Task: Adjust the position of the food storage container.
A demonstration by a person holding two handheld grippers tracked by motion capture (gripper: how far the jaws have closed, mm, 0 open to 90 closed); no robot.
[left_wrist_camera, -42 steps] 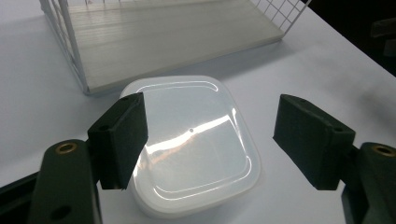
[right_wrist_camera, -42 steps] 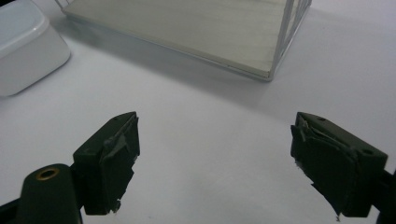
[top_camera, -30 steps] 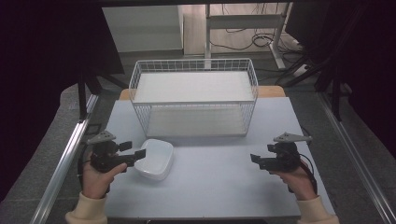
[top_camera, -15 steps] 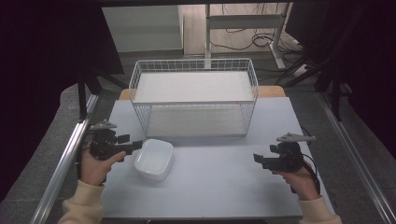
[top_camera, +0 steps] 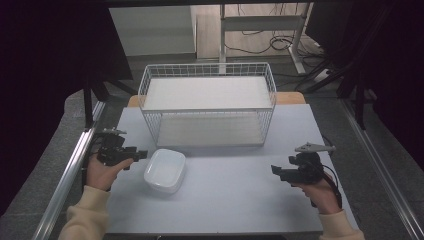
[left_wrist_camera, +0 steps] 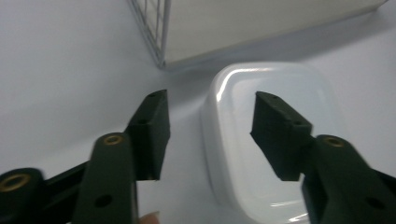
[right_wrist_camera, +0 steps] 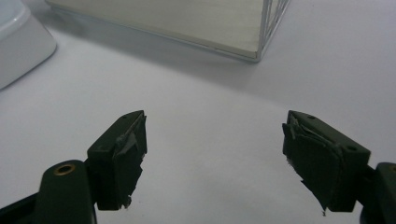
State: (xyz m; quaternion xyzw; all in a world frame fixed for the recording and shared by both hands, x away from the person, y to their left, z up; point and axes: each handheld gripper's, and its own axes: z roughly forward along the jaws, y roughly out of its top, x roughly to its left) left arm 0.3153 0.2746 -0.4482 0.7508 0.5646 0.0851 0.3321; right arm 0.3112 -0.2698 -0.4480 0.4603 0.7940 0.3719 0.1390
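- White plastic tub [top_camera: 165, 170], shallow with rounded corners, sits on the pale grey table [top_camera: 235, 200] just in front of the left gripper [top_camera: 141, 154], at its jaw tips.
- In the left gripper view the tub [left_wrist_camera: 275, 135] lies under and ahead of the left gripper [left_wrist_camera: 210, 123]; the near rim of the tub passes between the two black jaws, one jaw standing over the bare table outside the rim and the other over the tub's hollow.
- The jaws of the left gripper have just been closing; they stand partly apart, with the tub's rim in the gap and neither pad pressing on it as far as the pictures show.
- A hand [top_camera: 102, 172] with a cream sleeve holds the left gripper from behind and below.
- Beyond the left gripper and a little to its right stands a white wire basket [top_camera: 207, 107], its near corner close to the tub's far end.
- Well apart from the tub, across the table, the right gripper [top_camera: 274, 171] points towards the tub at about the same depth on the table.
- In the right gripper view the right gripper [right_wrist_camera: 215, 140] has its jaws spread wide, with bare table between them and nothing held; the tub's edge [right_wrist_camera: 18, 42] shows far off to its upper left, and the basket's corner [right_wrist_camera: 259, 44] lies ahead.
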